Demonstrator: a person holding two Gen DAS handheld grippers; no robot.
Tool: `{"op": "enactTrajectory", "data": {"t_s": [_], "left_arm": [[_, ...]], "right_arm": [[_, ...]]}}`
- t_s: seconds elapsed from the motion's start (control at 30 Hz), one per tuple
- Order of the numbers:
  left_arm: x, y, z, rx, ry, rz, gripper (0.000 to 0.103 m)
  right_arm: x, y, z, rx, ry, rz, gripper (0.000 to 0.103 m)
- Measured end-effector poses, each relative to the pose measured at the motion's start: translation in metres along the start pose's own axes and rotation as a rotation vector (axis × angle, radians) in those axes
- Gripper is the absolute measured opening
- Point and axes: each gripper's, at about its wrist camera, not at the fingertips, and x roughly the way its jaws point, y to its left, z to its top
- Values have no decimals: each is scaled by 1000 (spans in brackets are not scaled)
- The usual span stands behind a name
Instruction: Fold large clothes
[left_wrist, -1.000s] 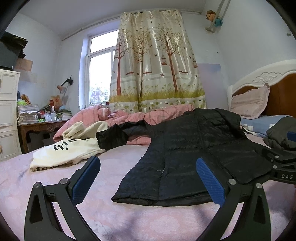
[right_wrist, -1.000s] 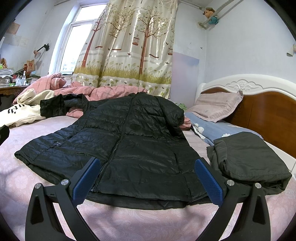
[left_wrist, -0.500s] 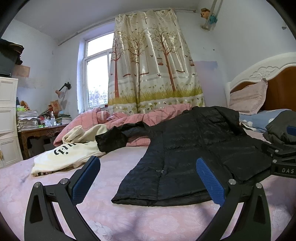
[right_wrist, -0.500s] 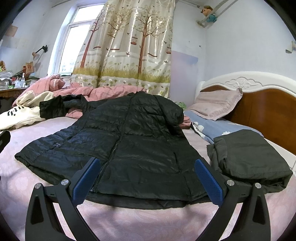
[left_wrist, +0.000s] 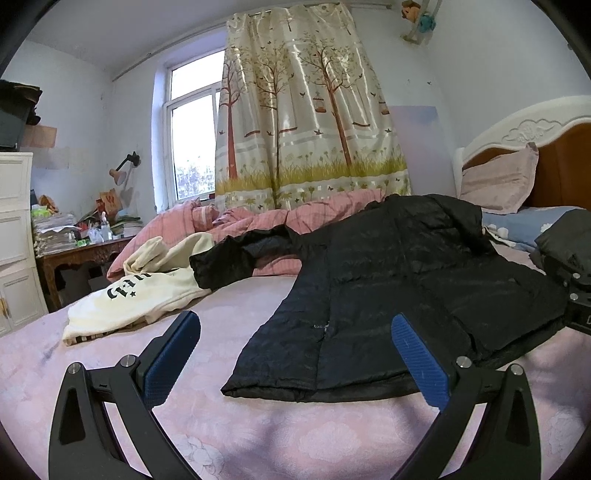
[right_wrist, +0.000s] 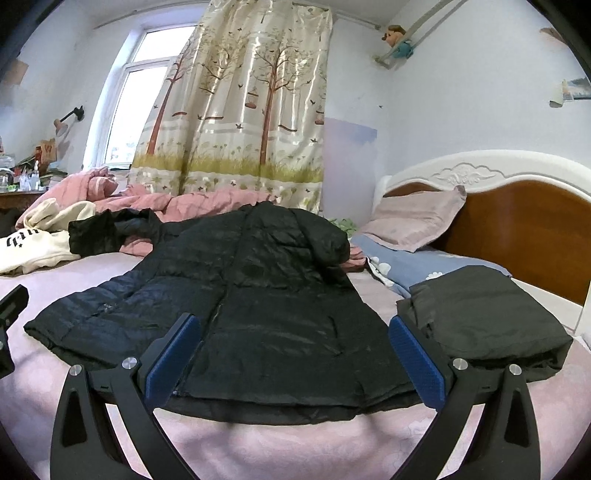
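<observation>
black puffy coat (right_wrist: 266, 314) lies spread flat on the bed (right_wrist: 295, 443), beside a folded dark bundle (right_wrist: 487, 325). left gripper (left_wrist: 295, 362) and right gripper (right_wrist: 291, 362) both hang spread wide and empty near the coat's hem. folding hasn't started; next, i think, each pinches a hem corner.

Black quilted puffer jacket (right_wrist: 258, 314): thin synthetic cloth, slight sheen, stitched ridges. Folded dark garment (right_wrist: 487, 325): matt smooth cloth. Cream sweatshirt with black lettering (left_wrist: 140, 299): soft matt knit. Pink floral bedsheet (left_wrist: 258, 435): matt woven cloth, faint embossed pattern. Tree-print curtain (left_wrist: 306, 122): glossy satin. Headboard (right_wrist: 524, 229): polished brown wood, white carved trim. Gripper pads (right_wrist: 173, 354): blue, ribbed, rubbery; arms matt black plastic, shiny metal screws.
</observation>
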Motion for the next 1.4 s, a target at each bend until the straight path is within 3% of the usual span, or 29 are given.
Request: {"op": "enactTrajectory", "data": {"t_s": [0.13,0.23,0.53,0.6,0.67,0.7,0.8,0.87,0.93,1.0,1.03,1.07,1.17,1.27,1.33,1.4], "left_arm": [[-1,0,1,-7,-1,14,103],[1,-2,0,10,12,32,103],[1,4,3,-9,6,5,103],[6,14,11,-47,67,-58,103],[12,34,21,-128,106,-184,103],[14,43,24,-157,112,-199,103],[29,68,27,-203,150,-132,103],[51,79,23,-212,230,-87,100],[79,86,15,-197,357,-109,79],[95,90,5,-172,406,-158,78],[101,93,1,-167,414,-131,78],[107,97,-3,-175,434,-105,78],[126,111,-17,-272,515,-124,79],[149,129,-41,-382,637,-91,87],[158,140,-56,-461,683,-108,88],[154,140,-52,-456,660,-110,88]], "right_arm": [[-7,-5,1,20,-33,-47,103],[-14,-9,1,41,-60,-35,103],[-5,-26,4,95,-10,-6,103],[-5,-31,7,99,9,21,103],[-4,-41,13,114,46,58,103],[-3,-47,16,131,61,75,103],[8,-75,20,215,147,111,103],[21,-91,16,236,224,92,102],[33,-115,9,280,292,94,95],[46,-140,3,371,364,225,95],[51,-149,0,407,389,257,94],[54,-159,-3,434,406,244,94],[65,-181,-16,452,449,115,93],[93,-202,-43,494,610,31,82],[108,-213,-64,576,667,58,77],[113,-219,-69,622,645,76,77]]}}
